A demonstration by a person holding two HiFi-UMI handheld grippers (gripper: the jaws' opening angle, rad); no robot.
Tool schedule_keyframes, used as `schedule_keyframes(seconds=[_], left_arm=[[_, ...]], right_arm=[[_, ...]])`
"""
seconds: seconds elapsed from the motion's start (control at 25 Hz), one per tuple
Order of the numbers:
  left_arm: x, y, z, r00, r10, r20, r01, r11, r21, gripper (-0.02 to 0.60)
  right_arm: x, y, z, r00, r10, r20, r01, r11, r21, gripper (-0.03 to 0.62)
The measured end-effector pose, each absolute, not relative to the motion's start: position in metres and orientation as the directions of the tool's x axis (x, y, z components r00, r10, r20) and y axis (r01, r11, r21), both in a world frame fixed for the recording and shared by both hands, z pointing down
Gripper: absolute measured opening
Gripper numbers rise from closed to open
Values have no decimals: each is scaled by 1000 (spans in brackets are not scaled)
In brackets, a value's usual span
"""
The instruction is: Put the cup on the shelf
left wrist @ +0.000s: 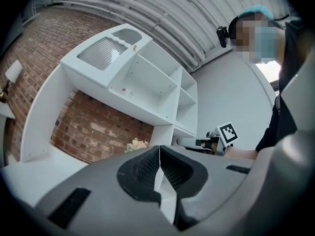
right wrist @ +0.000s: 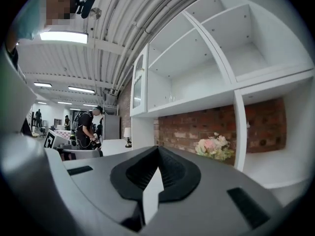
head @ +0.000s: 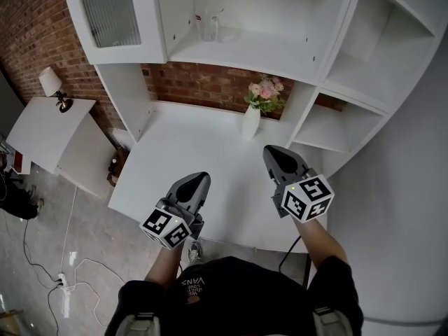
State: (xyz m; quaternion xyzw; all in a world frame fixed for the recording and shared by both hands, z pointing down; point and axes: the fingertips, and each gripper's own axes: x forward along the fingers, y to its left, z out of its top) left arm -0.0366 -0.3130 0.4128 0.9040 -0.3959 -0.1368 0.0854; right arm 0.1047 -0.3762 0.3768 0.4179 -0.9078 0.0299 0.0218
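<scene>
A clear glass cup (head: 208, 26) stands on the white upper shelf (head: 245, 51), toward its left end near the cabinet door. In the right gripper view the cup (right wrist: 171, 98) is a faint glint on that shelf. My left gripper (head: 201, 178) hovers over the front of the white desk (head: 175, 152), shut, with nothing in it. My right gripper (head: 269, 150) is over the desk's right side, just in front of the vase, also shut and holding nothing. In each gripper's own view, left gripper (left wrist: 159, 148) and right gripper (right wrist: 157, 149), the jaws meet at the tips.
A white vase of pink flowers (head: 253, 117) stands at the back of the desk against the brick wall. Open cubbies (head: 350, 110) rise at the right. A ribbed-glass cabinet door (head: 108, 9) is at upper left. A side table with a lamp (head: 52, 82) and floor cables (head: 66, 271) lie left.
</scene>
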Motion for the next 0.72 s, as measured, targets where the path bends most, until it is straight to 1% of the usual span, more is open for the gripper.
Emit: schedule_keyframes(seconds=[0.32, 0.72], left_arm=[[-21, -298, 421, 588, -793, -158, -744, -607, 281, 8], [0, -264, 432, 584, -803, -120, -762, -593, 262, 8]], right_arm=[[132, -347, 420, -648, -755, 101, -760, 632, -153, 0], [145, -309, 450, -663, -738, 127, -744, 630, -222, 2]])
